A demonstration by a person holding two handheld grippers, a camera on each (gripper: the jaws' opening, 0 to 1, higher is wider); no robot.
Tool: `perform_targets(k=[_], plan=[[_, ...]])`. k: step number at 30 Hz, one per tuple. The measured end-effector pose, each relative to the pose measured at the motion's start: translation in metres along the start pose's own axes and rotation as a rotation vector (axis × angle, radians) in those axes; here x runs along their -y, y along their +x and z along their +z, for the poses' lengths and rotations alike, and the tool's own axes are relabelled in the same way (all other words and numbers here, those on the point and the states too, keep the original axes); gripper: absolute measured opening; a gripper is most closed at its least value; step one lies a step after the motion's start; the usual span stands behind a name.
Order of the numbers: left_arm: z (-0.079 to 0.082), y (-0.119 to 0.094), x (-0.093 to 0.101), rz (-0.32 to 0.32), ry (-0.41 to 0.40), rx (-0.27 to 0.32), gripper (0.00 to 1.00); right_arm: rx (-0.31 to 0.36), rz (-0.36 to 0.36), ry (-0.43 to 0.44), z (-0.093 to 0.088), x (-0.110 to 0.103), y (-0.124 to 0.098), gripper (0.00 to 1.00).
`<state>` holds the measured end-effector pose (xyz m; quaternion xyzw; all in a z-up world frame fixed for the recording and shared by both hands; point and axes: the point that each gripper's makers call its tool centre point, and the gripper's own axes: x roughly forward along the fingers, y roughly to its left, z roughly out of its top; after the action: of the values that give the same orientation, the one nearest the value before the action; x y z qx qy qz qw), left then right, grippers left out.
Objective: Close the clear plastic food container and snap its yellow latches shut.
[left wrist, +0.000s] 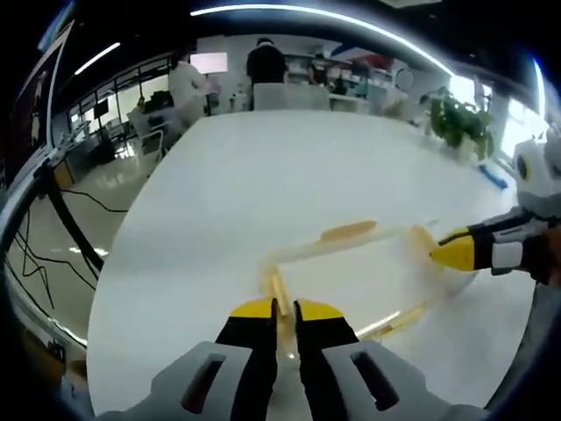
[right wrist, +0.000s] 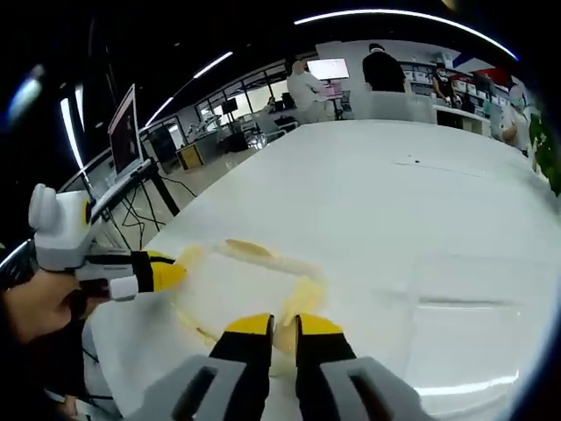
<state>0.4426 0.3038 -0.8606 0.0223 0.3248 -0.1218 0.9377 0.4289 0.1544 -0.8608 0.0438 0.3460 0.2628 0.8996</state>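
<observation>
Both grippers (left wrist: 284,307) (right wrist: 284,323) pinch container (left wrist: 351,272) latches; plant (left wrist: 458,123) beyond

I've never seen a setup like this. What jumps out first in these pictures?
A clear food container with yellow latches lies on a big white table. One hand-held gripper with yellow tips pinches a latch at one end, while the other hand-held gripper meets the opposite end. Behind, people stand in an open office.

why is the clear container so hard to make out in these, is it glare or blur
Left gripper view: the clear container washes into the bright white table, with soft focus and fisheye bending; its yellow latches stand out. Right gripper view: the same washout and softness, plus ceiling-light reflections on the table near the bottom right.
</observation>
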Motion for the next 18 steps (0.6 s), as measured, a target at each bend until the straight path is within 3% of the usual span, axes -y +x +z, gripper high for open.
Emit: perform_targets(k=[18], plan=[[0.008,-0.017,-0.001,0.032,0.011,0.001,0.03,0.028,0.018,-0.001,0.008,-0.007,-0.010,0.03]])
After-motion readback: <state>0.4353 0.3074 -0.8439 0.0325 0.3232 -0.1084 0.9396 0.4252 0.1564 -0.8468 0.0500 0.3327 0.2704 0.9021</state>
